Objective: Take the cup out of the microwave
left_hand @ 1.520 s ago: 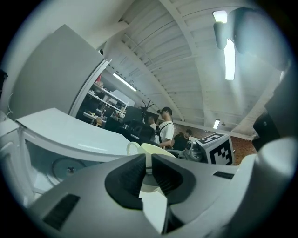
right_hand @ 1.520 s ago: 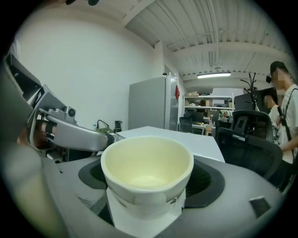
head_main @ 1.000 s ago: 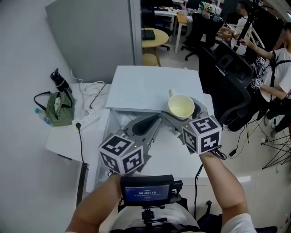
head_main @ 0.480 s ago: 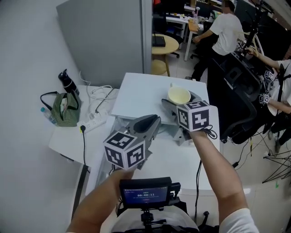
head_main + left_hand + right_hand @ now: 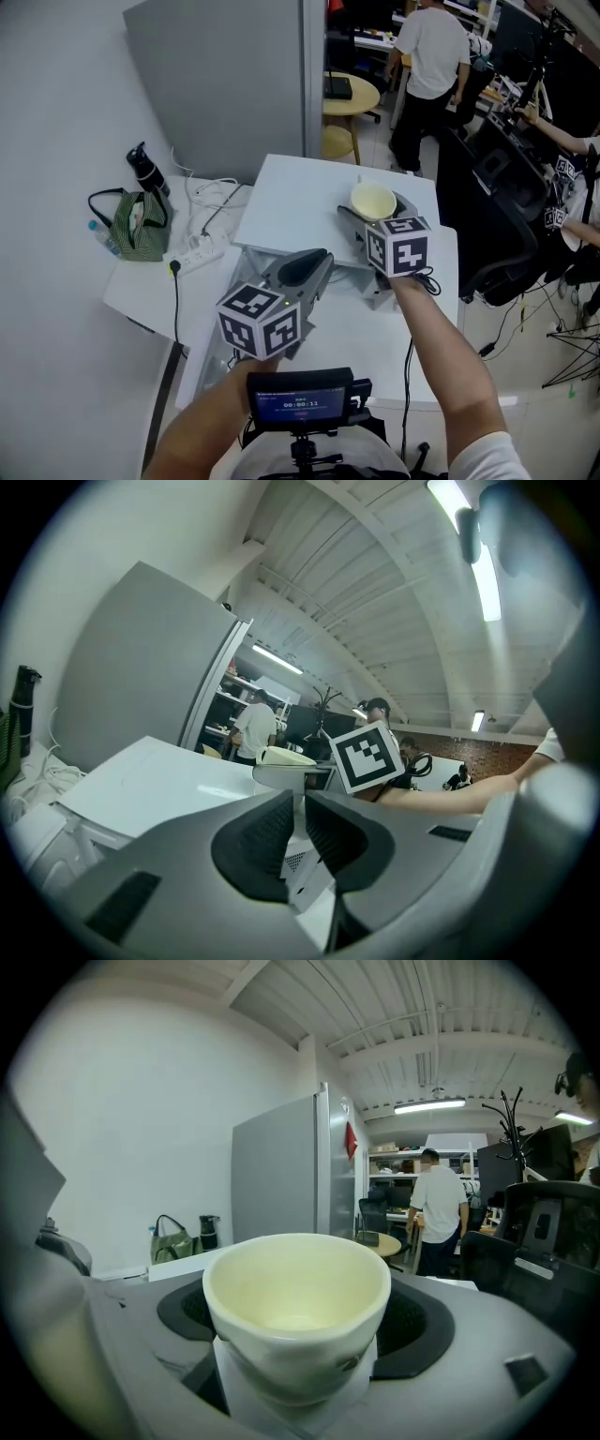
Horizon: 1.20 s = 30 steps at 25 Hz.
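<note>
Cup (image 5: 296,1307) upright between right gripper (image 5: 373,208) jaws, clamped both sides, jaws wide. Left gripper (image 5: 302,829) jaws nearly together, empty.

The cup (image 5: 295,1307) is seen to be smooth, glossy glazed ceramic, the left gripper (image 5: 302,806) matt grey plastic with dark ribbed pads (image 5: 265,838), the microwave (image 5: 309,202) top smooth white with a faint sheen, and the bag (image 5: 136,225) green cloth.

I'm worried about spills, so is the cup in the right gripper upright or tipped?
Upright. The cup sits clamped in the right gripper with its rim level and its mouth facing up; the cream inside looks empty.
</note>
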### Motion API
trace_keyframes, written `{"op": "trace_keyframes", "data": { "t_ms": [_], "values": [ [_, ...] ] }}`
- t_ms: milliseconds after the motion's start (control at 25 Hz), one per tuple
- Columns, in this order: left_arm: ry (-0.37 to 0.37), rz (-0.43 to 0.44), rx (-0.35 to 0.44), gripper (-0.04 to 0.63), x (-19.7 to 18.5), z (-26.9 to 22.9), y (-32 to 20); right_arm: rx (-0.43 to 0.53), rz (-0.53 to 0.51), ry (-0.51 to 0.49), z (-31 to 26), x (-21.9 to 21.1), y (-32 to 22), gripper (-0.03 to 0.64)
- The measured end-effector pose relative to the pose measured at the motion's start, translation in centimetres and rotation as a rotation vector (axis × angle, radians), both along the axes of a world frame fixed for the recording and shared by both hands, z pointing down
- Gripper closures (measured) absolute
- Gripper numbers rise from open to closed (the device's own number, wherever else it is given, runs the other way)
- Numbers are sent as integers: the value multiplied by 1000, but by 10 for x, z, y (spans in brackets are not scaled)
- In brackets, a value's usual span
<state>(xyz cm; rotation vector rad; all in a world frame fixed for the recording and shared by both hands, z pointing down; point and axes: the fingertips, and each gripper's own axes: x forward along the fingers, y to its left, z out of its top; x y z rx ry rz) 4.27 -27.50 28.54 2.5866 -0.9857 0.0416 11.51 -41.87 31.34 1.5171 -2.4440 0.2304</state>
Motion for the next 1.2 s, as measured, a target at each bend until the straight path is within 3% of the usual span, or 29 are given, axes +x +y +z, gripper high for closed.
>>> {"op": "trace_keyframes", "data": {
  "t_ms": [120,200,320,840,920,1040,1120,1200],
  "values": [
    [2,7,-2,537,1,1,1,17,13,11,-2,1,-1,157],
    [4,10,-2,537,0,0,2,38,33,29,-7,5,-1,101],
    [11,11,0,537,-2,-2,5,53,41,26,-15,9,4,89],
    [46,65,2,537,0,-7,32,112,66,-72,-55,19,70,100],
    [50,74,-1,537,0,-4,39,113,70,-81,-56,18,85,139],
    [54,90,-5,537,1,-3,49,103,77,-66,-59,15,109,265],
    [56,99,-7,537,2,-3,54,105,85,-53,-59,15,121,357],
    [59,108,-10,537,1,-3,59,113,101,-50,-58,16,131,499]
  ]
}}
